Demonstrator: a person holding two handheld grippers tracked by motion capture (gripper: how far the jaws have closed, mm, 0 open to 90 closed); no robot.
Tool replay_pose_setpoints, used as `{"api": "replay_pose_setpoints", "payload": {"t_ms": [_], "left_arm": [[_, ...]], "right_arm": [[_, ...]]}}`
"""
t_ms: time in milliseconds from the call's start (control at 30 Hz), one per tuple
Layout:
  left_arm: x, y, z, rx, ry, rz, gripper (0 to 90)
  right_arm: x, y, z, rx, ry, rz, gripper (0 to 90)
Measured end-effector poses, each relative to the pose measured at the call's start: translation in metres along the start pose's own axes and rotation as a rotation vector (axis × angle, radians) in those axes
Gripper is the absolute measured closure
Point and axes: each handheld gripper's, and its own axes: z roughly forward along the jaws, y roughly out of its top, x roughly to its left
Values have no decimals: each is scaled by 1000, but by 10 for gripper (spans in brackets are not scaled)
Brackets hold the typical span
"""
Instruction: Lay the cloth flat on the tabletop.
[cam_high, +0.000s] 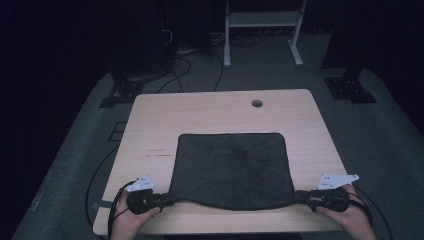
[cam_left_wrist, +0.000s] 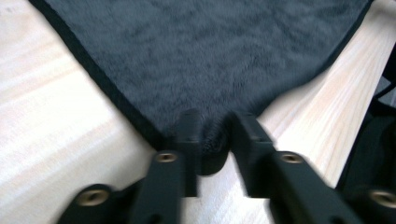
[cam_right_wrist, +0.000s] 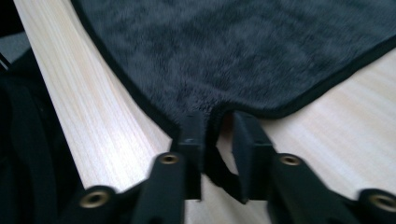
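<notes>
The dark grey fleecy cloth (cam_high: 232, 170) lay spread flat on the pale wooden table (cam_high: 150, 130) — laying-out seemingly done. Left gripper (cam_high: 167, 199) and right gripper (cam_high: 299, 194), jaws parted, straddled its near corners — only withdrawal left.

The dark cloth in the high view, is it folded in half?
No, the dark cloth lies spread flat in one layer on the table.

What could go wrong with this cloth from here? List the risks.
1. Both near corners of the cloth sit between parted jaws of the left gripper and right gripper; pulling away could drag or crumple them.
2. The cloth's near edge bows outward, so it may not end up flat.
</notes>
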Motion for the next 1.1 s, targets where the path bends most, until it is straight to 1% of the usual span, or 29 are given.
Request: {"api": "replay_pose_setpoints", "payload": {"t_ms": [33,67,100,133,167,200,267,300,333,367,400,433,467,500,533,567,600,633,667,700,767,800,833,900,933,1000,1033,1067,1100], "left_arm": [[0,0,0,0,0,0,640],[0,1,-1,-12,15,5,616],[1,1,-3,-22,21,13,616],[3,2,-5,-52,29,16,553],[3,2,-5,-52,29,16,543],[4,3,-5,-67,44,29,517],[5,3,-4,-63,47,35,514],[5,3,-3,-62,54,42,514],[7,5,0,-59,62,51,488],[7,5,0,-59,62,51,489],[10,6,4,-60,66,61,487],[10,6,4,-60,66,61,484],[13,9,8,-66,82,77,482],[13,9,8,-66,82,77,475],[18,13,11,-80,89,75,470],[18,13,11,-80,89,75,470],[23,16,14,-86,105,68,470],[23,16,14,-86,105,68,469],[26,18,15,-84,109,50,469],[28,19,16,-83,117,40,466],[34,24,19,-87,139,34,448],[36,25,21,-93,142,31,436],[38,27,22,-100,142,30,428],[44,31,27,-102,134,30,425],[46,33,30,-95,138,36,425],[51,37,35,-80,155,51,426],[53,38,38,-75,164,59,426],[57,42,43,-69,181,66,426],[57,42,43,-69,181,66,426]], "right_arm": [[0,0,0,0,0,0,703],[-2,1,-4,-35,-3,7,650],[-2,1,-4,-35,-3,7,650],[-4,2,-6,-59,-25,14,601],[-4,2,-6,-59,-25,14,601],[-7,2,-9,-84,-45,26,547],[-11,3,-10,-102,-72,34,502],[-11,3,-10,-102,-72,34,502],[-16,4,-8,-102,-116,37,470],[-16,4,-8,-102,-116,37,470],[-23,5,-4,-98,-168,31,425],[-23,5,-4,-98,-168,31,425],[-30,6,1,-91,-218,35,394],[-30,6,1,-91,-218,35,394],[-37,7,5,-86,-253,42,387],[-37,7,5,-86,-253,42,387],[-44,6,9,-75,-277,55,376],[-44,6,9,-75,-277,55,376],[-48,6,11,-69,-286,62,372],[-52,5,14,-64,-296,71,371],[-60,4,18,-45,-302,87,372],[-64,4,20,-38,-321,93,371],[-67,4,21,-31,-330,95,367],[-73,4,24,-30,-348,109,363],[-76,4,24,-32,-353,123,362],[-81,3,26,-30,-357,142,361],[-83,2,27,-25,-368,145,361],[-86,1,29,-15,-392,150,356],[-86,1,29,-15,-392,150,356]]}}
